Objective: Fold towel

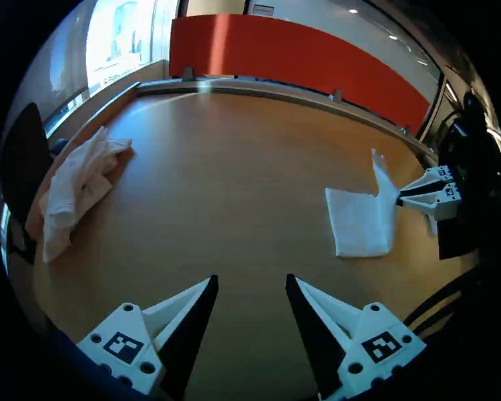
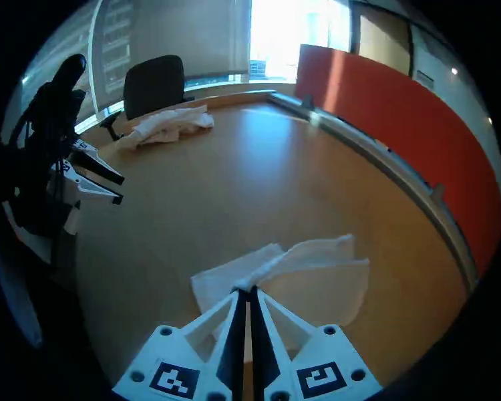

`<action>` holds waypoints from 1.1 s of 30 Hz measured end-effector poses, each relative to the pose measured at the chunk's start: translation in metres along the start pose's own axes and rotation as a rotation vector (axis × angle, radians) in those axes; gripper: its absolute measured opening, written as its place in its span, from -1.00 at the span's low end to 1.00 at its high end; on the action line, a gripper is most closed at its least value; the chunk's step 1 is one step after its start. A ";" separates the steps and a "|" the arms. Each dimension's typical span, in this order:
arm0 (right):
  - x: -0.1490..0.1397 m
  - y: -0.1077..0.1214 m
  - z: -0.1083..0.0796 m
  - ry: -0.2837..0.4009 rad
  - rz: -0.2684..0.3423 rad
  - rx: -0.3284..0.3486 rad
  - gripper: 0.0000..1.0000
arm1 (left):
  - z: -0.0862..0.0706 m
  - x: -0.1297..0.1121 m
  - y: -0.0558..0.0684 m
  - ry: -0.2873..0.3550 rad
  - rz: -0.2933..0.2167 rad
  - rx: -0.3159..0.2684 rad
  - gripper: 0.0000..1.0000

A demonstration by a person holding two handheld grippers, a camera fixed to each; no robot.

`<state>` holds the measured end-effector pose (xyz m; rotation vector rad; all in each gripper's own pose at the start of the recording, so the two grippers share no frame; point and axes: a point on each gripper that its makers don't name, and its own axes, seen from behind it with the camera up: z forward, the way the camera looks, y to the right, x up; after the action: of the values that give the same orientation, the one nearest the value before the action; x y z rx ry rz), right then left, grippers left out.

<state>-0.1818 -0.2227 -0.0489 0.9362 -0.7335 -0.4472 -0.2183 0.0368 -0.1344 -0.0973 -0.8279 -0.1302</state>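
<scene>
A white towel [image 1: 357, 227] lies partly folded on the wooden table [image 1: 250, 174] to the right. My right gripper [image 1: 399, 198] pinches its near edge and holds a flap lifted above the rest. In the right gripper view the towel [image 2: 310, 277] spreads out just ahead of my right gripper [image 2: 248, 291], whose fingers are shut on a raised fold of cloth. My left gripper [image 1: 251, 281] hovers open over bare table with nothing between its fingers. It is well apart from the towel. It also appears, open, at the table's left edge [image 2: 121, 190].
A pile of crumpled cream towels [image 1: 77, 184] lies at the far left edge of the table, also seen in the right gripper view [image 2: 167, 125]. A black chair [image 2: 153, 83] stands behind it. A red partition [image 1: 297, 57] runs along the table's far side.
</scene>
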 end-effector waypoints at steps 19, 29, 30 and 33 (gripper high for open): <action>-0.019 -0.027 0.030 -0.063 -0.001 0.086 -0.88 | -0.003 -0.009 -0.014 -0.003 -0.031 0.025 0.49; -0.023 -0.033 0.030 -0.072 0.008 0.100 -0.31 | -0.004 -0.008 -0.014 -0.004 -0.025 0.028 0.48; -0.023 -0.034 0.029 -0.072 0.011 0.101 -0.08 | -0.004 -0.008 -0.014 -0.004 -0.025 0.028 0.48; -0.024 -0.036 0.027 -0.071 0.016 0.106 0.39 | -0.004 -0.009 -0.015 -0.004 -0.024 0.030 0.48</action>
<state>-0.2194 -0.2415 -0.0785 1.0166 -0.8347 -0.4322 -0.2236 0.0224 -0.1433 -0.0599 -0.8352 -0.1402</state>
